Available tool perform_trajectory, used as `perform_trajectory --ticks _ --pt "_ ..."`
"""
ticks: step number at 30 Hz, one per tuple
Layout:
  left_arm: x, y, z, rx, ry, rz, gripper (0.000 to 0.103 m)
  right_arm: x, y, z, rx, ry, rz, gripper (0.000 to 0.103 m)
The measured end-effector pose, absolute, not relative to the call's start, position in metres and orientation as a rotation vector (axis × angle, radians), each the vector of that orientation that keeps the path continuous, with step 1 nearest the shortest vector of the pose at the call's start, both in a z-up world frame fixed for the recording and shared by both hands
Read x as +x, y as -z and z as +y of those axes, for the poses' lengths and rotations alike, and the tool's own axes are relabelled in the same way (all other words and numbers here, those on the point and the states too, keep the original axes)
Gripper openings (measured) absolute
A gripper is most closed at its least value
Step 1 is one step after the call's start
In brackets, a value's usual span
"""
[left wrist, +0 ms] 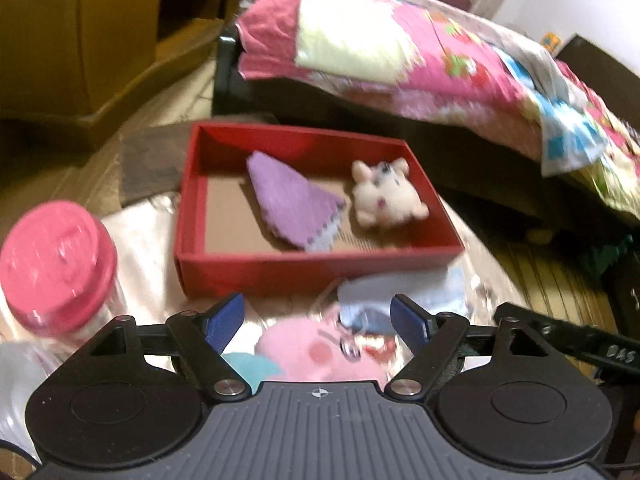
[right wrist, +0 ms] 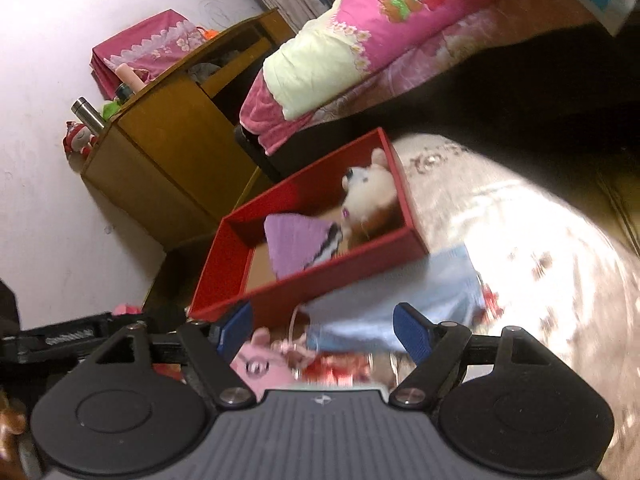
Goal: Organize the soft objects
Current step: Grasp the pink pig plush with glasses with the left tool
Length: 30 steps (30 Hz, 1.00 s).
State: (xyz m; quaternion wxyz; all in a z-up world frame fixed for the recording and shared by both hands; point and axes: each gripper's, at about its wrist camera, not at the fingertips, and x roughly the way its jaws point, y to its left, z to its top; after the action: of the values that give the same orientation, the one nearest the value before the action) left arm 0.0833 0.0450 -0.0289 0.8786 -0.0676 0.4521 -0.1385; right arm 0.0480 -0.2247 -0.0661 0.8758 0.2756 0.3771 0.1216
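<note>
1. A red box [left wrist: 316, 272] is being seen straight ahead of the left gripper [left wrist: 318, 320], with a folded purple cloth [left wrist: 292, 204] and a cream plush animal [left wrist: 386, 196] lying side by side inside it, the plush to the right.
2. A jar with a pink lid [left wrist: 56, 264] is being shown to the left of the left gripper, close to the box's near left corner.
3. A bed covered by a pink patterned quilt [left wrist: 440, 60] is being seen beyond the box, and a wooden cabinet [right wrist: 168, 148] stands far to the left of the right gripper [right wrist: 324, 330].
4. A pink plush toy [left wrist: 316, 354] is being framed low between the left gripper's blue pads [left wrist: 226, 320], which are being held wide apart and are not touching it.
5. A light blue cloth [right wrist: 400, 300] is lying just ahead of the right gripper, against the box's near wall; this gripper's fingers are likewise being held apart, with nothing clamped.
6. Both views are being blurred by motion.
</note>
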Motion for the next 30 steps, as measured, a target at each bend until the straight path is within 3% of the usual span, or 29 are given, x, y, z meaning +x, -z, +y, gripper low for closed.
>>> perform_trajectory --ticks 9,19,30 --pt "0.082 0.04 0.03 0.05 0.362 0.968 0.092 -0.002 0.073 -0.226 0.618 -0.262 0.853 0.054" --pt "0.103 0.061 -0.004 0.454 0.514 1.08 0.092 0.001 0.083 -0.233 0.638 -0.28 0.875 0.054" --pt "0.118 0.126 -0.026 0.599 0.526 1.261 0.089 0.007 0.085 -0.238 0.659 -0.304 0.89 0.054"
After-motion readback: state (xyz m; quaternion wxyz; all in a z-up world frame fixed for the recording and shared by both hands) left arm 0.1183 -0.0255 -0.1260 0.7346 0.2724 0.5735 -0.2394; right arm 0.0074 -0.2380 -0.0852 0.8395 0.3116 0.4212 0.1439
